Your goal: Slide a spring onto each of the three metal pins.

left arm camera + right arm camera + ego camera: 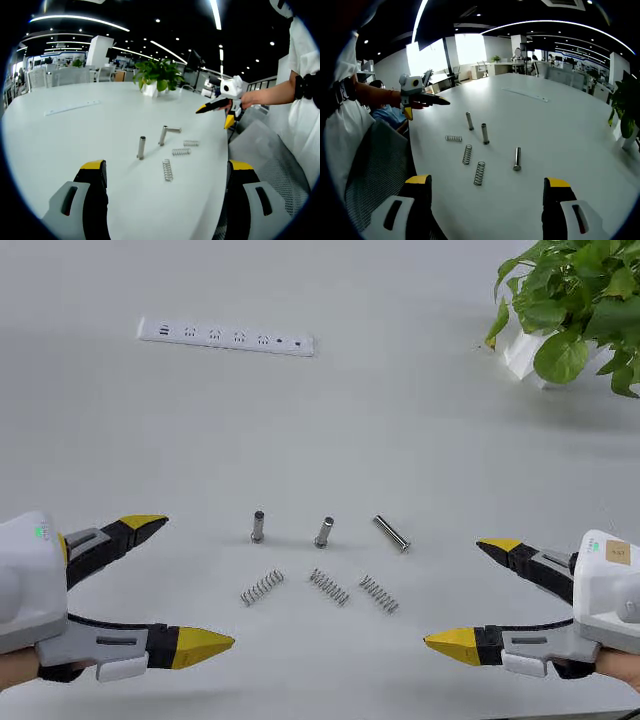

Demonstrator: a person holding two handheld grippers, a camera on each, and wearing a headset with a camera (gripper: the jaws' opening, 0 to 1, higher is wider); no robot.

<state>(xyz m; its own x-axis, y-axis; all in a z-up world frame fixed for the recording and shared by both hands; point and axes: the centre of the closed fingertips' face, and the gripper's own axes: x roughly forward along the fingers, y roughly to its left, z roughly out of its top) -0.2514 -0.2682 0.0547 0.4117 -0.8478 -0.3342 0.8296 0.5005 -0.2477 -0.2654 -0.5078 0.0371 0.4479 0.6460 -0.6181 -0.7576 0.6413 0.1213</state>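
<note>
The left gripper at lower left and the right gripper at lower right are both spread wide and empty. Between them, mid-frame, are three pins, two upright and one lying flat. The springs lie just below, seemingly paired for loading.

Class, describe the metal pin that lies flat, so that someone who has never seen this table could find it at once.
On the white table, a row of three metal pins sits just beyond three springs, seen from the person. Take the end pin on the side of the potted plant. Its two neighbours stand upright; this one lies flat on its side.
</note>
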